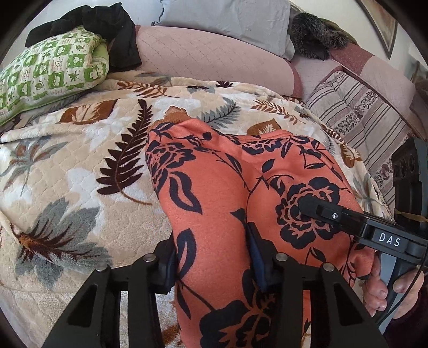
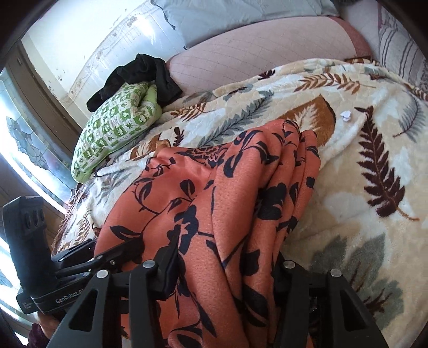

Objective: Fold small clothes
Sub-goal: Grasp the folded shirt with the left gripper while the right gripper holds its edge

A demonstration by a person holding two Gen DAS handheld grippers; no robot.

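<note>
An orange garment with a black flower print (image 1: 227, 203) lies bunched on a leaf-patterned blanket (image 1: 80, 150). My left gripper (image 1: 214, 265) is shut on a fold of it, cloth filling the gap between the fingers. The right gripper shows in the left wrist view (image 1: 329, 211) lying on the garment's right side. In the right wrist view the garment (image 2: 214, 192) hangs in thick folds, and my right gripper (image 2: 227, 270) is shut on them. The left gripper (image 2: 80, 257) shows at lower left, fingertips at the cloth's edge.
A green-and-white patterned pillow (image 1: 50, 69) with a black garment (image 1: 107, 29) on it lies at the back left. A pink quilted bolster (image 1: 208, 56), a grey pillow (image 1: 227, 18) and a striped cushion (image 1: 361, 115) line the back. A window (image 2: 24, 139) is at left.
</note>
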